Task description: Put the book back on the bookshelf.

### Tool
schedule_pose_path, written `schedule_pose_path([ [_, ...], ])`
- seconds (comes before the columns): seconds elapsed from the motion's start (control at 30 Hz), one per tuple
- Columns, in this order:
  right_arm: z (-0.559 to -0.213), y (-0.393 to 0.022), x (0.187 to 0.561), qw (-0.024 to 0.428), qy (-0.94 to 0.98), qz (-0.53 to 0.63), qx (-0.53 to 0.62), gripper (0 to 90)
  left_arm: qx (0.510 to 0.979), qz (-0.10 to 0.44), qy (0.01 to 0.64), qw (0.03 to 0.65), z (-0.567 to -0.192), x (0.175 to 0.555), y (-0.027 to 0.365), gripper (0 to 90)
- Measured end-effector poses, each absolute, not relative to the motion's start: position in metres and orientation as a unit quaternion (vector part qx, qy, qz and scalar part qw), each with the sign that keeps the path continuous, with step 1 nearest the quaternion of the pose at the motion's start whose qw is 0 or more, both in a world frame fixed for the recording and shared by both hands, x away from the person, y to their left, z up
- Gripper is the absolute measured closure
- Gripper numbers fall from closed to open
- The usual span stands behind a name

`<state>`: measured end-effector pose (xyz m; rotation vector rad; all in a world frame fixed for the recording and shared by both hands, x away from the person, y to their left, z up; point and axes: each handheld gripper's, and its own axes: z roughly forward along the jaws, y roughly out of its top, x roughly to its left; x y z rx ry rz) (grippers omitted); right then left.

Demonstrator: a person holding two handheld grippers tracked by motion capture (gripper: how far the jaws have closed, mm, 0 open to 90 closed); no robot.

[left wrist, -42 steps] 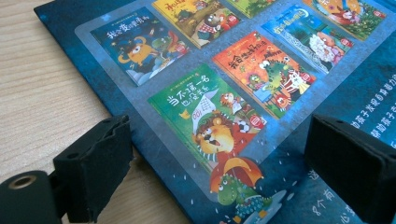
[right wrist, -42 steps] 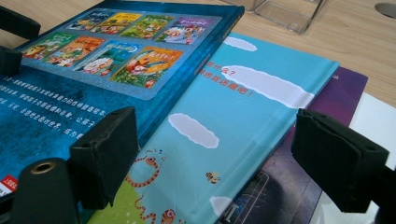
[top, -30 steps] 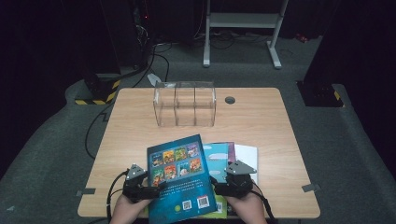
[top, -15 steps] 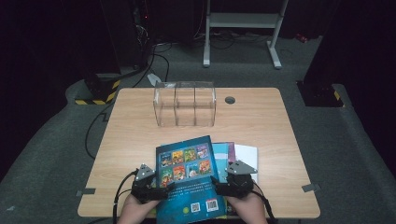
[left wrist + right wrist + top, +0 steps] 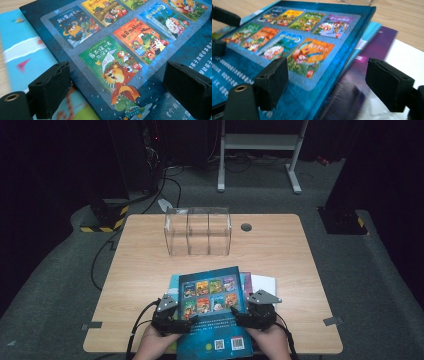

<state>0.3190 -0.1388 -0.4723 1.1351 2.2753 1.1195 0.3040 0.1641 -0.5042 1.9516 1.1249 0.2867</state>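
The light wooden rectangular table (image 5: 150, 270) carries a clear plastic three-compartment box (image 5: 198, 231) toward its far side. At the near edge, a dark blue picture book with a grid of small cover pictures (image 5: 212, 312) lies on a turquoise book (image 5: 22, 50), a purple book (image 5: 359, 65) and a white sheet (image 5: 412, 60). The left gripper (image 5: 172, 322) stands wide across the blue book's left edge, without clamping. The right gripper (image 5: 247, 316), jaws wide but just closing slightly, straddles its right edge.
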Motion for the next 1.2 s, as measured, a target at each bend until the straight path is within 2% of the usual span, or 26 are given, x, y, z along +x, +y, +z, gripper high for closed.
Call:
schedule_pose_path([
  [0.2, -0.473, -0.152, 0.321, 0.176, 0.793, 0.401, 0.423, 20.1, 0.783, 0.111, 0.438, 0.426, -0.501, 0.312, 0.146, 8.1],
  [0.27, -0.474, -0.154, 0.321, 0.174, 0.791, 0.404, 0.425, 20.0, 0.782, 0.111, 0.44, 0.427, -0.5, 0.31, 0.147, 11.7],
  [0.3, -0.474, -0.155, 0.318, 0.169, 0.791, 0.405, 0.427, 20.0, 0.778, 0.088, 0.449, 0.431, -0.501, 0.306, 0.154, 14.1],
  [0.47, -0.473, -0.158, 0.311, 0.165, 0.793, 0.405, 0.425, 19.9, 0.784, 0.079, 0.432, 0.439, -0.503, 0.289, 0.158, 14.8],
  [0.67, -0.473, -0.156, 0.301, 0.154, 0.794, 0.402, 0.43, 19.9, 0.782, 0.082, 0.439, 0.435, -0.503, 0.28, 0.152, 9.6],
  [0.83, -0.473, -0.153, 0.303, 0.13, 0.79, 0.398, 0.448, 20.8, 0.783, 0.084, 0.438, 0.434, -0.503, 0.281, 0.151, 9.6],
  [1.03, -0.472, -0.151, 0.305, 0.14, 0.783, 0.391, 0.463, 22.7, 0.781, 0.088, 0.441, 0.434, -0.502, 0.284, 0.148, 9.9],
  [1.2, -0.471, -0.151, 0.317, 0.143, 0.783, 0.389, 0.463, 23.1, 0.791, 0.119, 0.423, 0.427, -0.499, 0.292, 0.144, 13.4],
])
